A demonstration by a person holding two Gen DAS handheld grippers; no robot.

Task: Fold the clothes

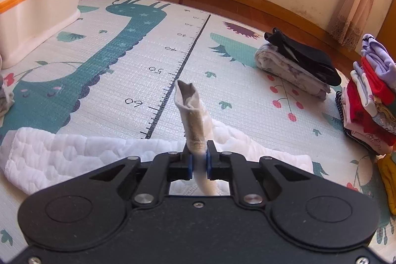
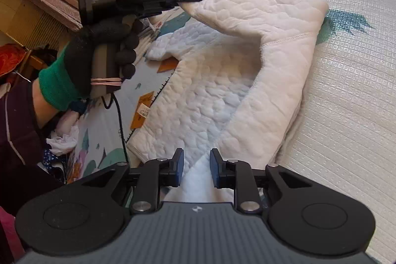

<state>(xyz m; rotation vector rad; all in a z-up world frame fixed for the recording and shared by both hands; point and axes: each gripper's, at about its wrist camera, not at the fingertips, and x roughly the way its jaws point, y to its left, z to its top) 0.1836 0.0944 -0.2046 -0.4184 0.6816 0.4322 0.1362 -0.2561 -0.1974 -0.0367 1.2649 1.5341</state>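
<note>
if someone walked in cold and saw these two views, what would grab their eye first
Probably the white quilted garment spread on the animal-print play mat, with the left claw pinching a cuff-like end of it that sticks up between its fingers. In the right wrist view, the right claw stands open over the garment's near edge, and a gloved hand grips the other tool. Next, the colourful stack of folded clothes at the mat's right edge.

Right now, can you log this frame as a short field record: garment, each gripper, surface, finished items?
garment: white quilted garment, partly folded
left gripper: jaws shut on a bunched edge of the garment
right gripper: jaws apart, cloth between them, not pinched
surface: patterned play mat
finished items: two stacks of folded clothes at the mat's edge
</note>
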